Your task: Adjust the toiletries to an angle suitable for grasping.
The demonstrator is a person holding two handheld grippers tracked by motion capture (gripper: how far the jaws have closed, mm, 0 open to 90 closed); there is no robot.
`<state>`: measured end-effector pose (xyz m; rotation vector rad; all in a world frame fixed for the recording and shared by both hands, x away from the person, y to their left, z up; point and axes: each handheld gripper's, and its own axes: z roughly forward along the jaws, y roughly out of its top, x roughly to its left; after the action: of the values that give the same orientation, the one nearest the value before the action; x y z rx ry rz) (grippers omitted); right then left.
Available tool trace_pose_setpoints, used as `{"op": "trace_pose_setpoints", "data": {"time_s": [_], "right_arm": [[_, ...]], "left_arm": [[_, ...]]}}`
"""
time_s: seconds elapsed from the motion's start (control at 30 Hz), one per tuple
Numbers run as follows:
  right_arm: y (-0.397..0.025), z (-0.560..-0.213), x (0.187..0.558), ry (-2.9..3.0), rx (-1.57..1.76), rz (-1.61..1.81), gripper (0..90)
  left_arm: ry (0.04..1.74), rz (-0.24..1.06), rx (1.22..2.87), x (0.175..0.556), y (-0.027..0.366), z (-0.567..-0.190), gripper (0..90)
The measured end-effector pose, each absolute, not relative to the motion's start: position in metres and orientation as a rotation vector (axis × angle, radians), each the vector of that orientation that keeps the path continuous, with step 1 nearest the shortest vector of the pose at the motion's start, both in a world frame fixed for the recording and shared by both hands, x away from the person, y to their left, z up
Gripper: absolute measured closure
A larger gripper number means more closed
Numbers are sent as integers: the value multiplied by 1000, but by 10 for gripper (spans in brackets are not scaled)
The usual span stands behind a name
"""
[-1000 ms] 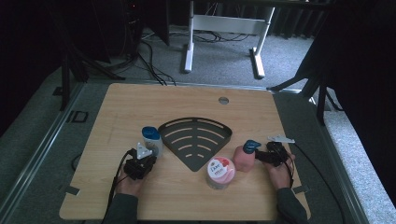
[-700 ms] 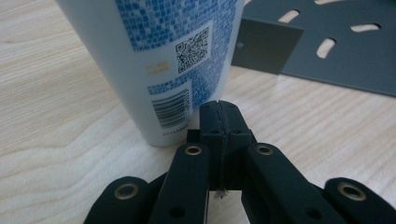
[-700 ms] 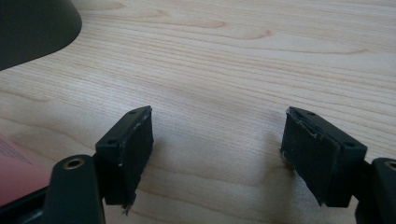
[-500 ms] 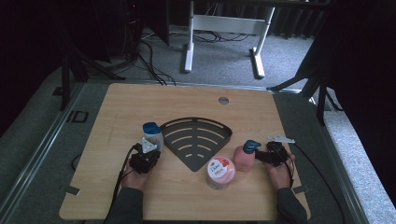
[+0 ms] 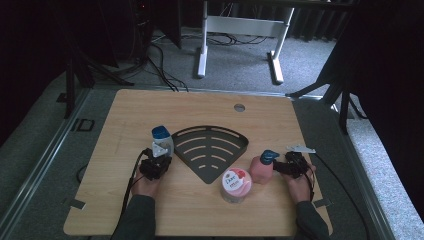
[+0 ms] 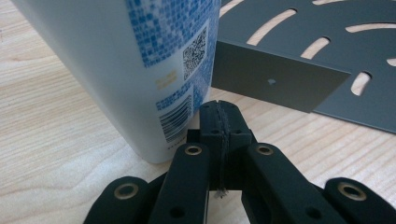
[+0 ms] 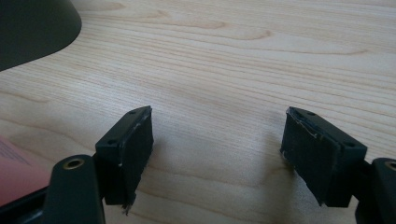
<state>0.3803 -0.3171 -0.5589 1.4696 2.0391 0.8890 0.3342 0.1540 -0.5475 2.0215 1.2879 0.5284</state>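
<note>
A white bottle (image 5: 161, 142) with a blue cap stands at the left edge of the black fan-shaped tray (image 5: 210, 150). My left gripper (image 5: 156, 162) sits just in front of it. In the left gripper view the white bottle (image 6: 140, 70), with its blue printed label, rises right beside the shut left gripper (image 6: 219, 116), which holds nothing. A pink bottle (image 5: 262, 169) with a blue cap stands right of the tray. My right gripper (image 5: 282, 167) is beside it on the right. The right gripper (image 7: 217, 154) is open over bare wood, with a pink edge (image 7: 14, 172) at lower left.
A round jar (image 5: 236, 184) with a pink and white lid stands in front of the tray, left of the pink bottle. The tray's low wall (image 6: 280, 81) is close ahead of the left jaws. A small round grommet (image 5: 239, 107) sits in the wooden table (image 5: 125, 115) at the back.
My left gripper has crept forward toward the white bottle, and the bottle sits slightly farther back. The right gripper and pink bottle have stayed put.
</note>
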Motion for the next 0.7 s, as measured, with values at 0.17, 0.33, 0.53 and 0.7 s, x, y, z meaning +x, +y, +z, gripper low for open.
{"op": "trace_pose_setpoints", "data": {"time_s": [0.17,0.33,0.53,0.7], "right_arm": [[-317,-559,380,2039,1470,889,248],[-317,-559,380,2039,1470,889,248],[-317,-559,380,2039,1470,889,248],[-317,-559,379,2043,1469,890,246]], "left_arm": [[1285,529,2024,338,155,-548,897],[1288,525,2019,339,155,-549,888],[1259,527,2057,334,154,-552,832],[1244,520,2060,327,156,-556,810]]}}
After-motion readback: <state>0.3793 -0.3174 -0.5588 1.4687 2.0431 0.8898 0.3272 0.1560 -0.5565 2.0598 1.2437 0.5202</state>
